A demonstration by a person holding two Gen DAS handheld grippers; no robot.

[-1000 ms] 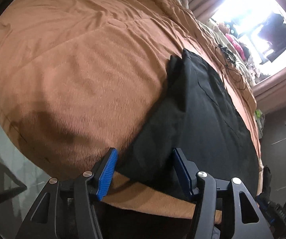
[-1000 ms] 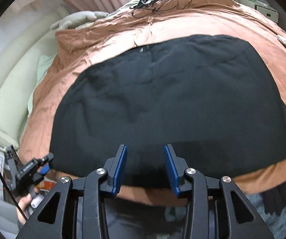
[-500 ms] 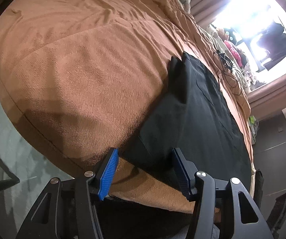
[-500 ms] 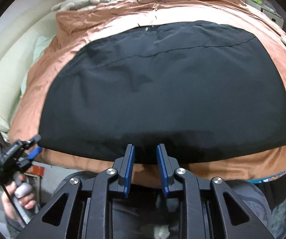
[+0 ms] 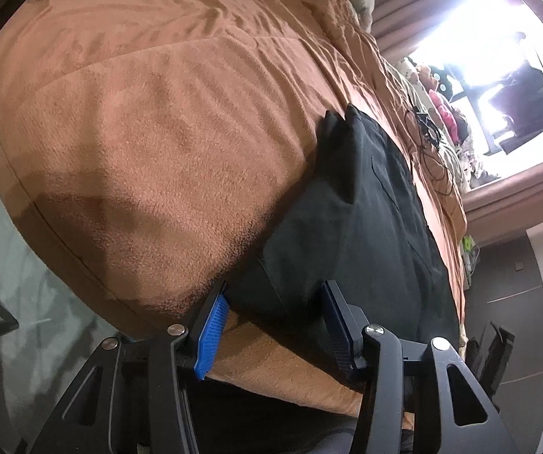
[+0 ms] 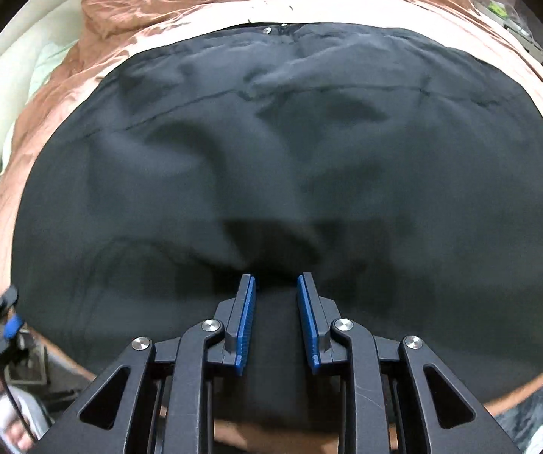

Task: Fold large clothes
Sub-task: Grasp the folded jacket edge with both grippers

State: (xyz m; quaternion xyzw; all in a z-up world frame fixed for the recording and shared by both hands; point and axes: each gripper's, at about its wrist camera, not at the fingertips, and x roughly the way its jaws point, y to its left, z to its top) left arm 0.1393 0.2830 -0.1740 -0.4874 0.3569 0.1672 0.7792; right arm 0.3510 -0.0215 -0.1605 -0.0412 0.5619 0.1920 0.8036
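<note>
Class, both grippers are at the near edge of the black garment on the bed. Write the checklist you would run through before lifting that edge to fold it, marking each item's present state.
1. Black garment spread flat on the brown blanket: ok, mild wrinkles.
2. Left gripper straddles the garment corner: ok.
3. Left pads pressing on cloth: not ok, jaws closing.
4. Right gripper has cloth between its jaws: ok.
5. Right grip firm: cannot tell.
6. Blanket kept out of either grip: cannot tell.

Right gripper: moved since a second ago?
Yes. The right gripper has come down and forward over the black garment: the cloth now fills the view and its near hem lies behind the fingertips, where it earlier lay ahead of them.
</note>
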